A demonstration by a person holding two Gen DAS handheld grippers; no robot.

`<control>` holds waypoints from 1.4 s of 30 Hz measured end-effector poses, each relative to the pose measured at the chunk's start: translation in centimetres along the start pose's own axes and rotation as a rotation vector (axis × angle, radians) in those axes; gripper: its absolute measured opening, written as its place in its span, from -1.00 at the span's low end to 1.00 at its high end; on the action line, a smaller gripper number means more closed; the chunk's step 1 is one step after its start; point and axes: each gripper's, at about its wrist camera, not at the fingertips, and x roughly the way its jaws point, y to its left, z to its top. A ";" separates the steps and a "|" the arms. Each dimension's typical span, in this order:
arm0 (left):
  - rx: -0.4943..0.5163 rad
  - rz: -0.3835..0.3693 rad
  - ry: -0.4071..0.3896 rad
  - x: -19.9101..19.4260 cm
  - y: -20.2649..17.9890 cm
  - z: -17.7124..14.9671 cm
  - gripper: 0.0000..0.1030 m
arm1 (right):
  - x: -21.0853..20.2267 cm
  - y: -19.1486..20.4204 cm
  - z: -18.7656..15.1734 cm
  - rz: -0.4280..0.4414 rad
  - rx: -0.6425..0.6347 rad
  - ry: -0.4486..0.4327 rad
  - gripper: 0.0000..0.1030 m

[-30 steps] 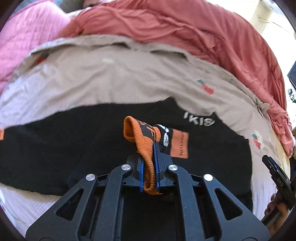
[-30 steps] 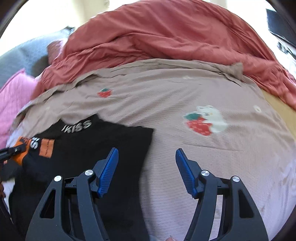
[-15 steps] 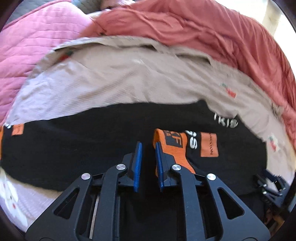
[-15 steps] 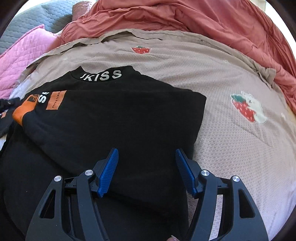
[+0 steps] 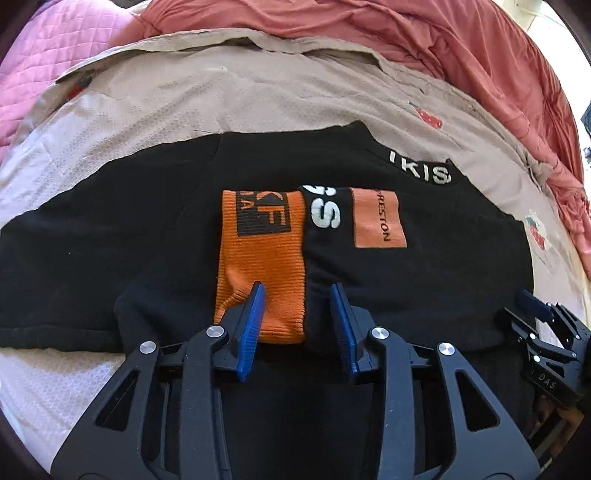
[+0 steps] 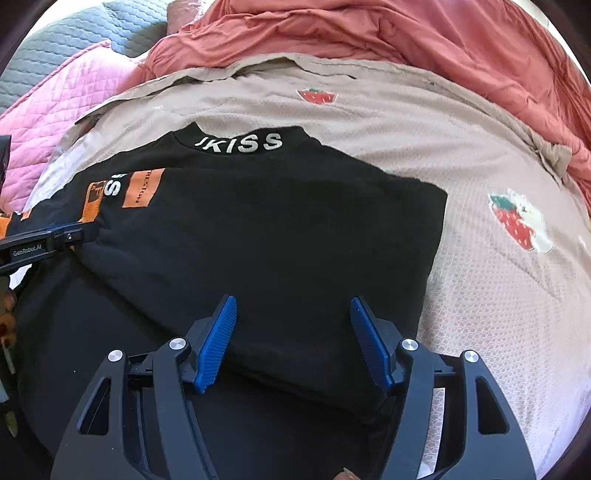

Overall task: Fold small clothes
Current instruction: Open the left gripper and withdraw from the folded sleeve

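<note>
The black shirt [image 5: 147, 236] lies flat on the beige strawberry-print sheet [image 5: 184, 96], and everything here is placed against that shirt. At its left side a long sleeve stretches out across the sheet. Nearer the middle, the other sleeve is folded in over the body, and its orange cuff [image 5: 262, 258] rests on the black cloth, with an orange patch just to the right of it and the white-lettered collar [image 6: 240, 142] at the shirt's far edge.

The left gripper [image 5: 297, 291] hangs over the cuff's near end. Its jaws are opening; the cuff's end lies between them, but the pads do not press on it, so it holds nothing. The risk here is a snag: the ribbed knit could catch on a blue pad as the gripper lifts away, which would drag the sleeve off its fold and leave it crooked.

To the right, the right gripper [image 6: 293, 317] stands over the shirt's near right part, above a folded edge. Its jaws are wide apart and empty, with black cloth below the gap. If it closes where it is, it may pinch only the top layer, or both layers unevenly, and pulling then would skew the fold or bunch the body.

Beyond the shirt's far edge lie a red blanket [image 6: 369, 33] and a pink quilt [image 6: 74, 85]. The soft bedding underneath gives way, so pressing creases flat could wrinkle the sheet and shift the shirt.
</note>
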 end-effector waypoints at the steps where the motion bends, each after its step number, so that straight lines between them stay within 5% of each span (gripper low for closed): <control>1: -0.001 -0.006 0.001 -0.1 0.1 0.0 -0.43 | 0.0 0.0 0.0 0.002 0.001 -0.001 0.22; 4: -0.020 -0.021 -0.004 -1.0 0.5 0.0 -0.42 | -0.2 0.0 0.1 0.017 0.008 -0.012 0.22; 10: -0.013 -0.006 -0.047 -3.9 0.9 0.1 0.08 | -1.7 0.8 0.5 0.056 -0.008 -0.071 0.23; 11: -0.015 0.012 -0.059 -4.5 1.1 0.1 0.21 | -1.9 0.9 0.5 0.060 -0.012 -0.079 0.30; 12: -0.018 0.025 -0.068 -5.0 1.3 0.2 0.29 | -2.3 1.2 0.6 0.060 -0.016 -0.092 0.72; 13: -0.018 0.034 -0.076 -5.5 1.6 0.2 0.30 | -2.7 1.4 0.6 0.056 -0.020 -0.113 0.83; 20: 0.000 0.070 -0.116 -8.2 2.7 0.1 0.75 | -5.3 3.7 0.8 0.045 -0.110 -0.212 0.83; 28: -0.021 0.122 -0.145 -10.5 5.1 -0.5 0.82 | -8.3 6.5 -0.1 0.021 -0.193 -0.326 0.88; 42: -0.126 0.205 -0.146 -12.9 12.7 -3.0 0.82 | -10.3 13.6 -0.8 0.109 -0.193 -0.325 0.88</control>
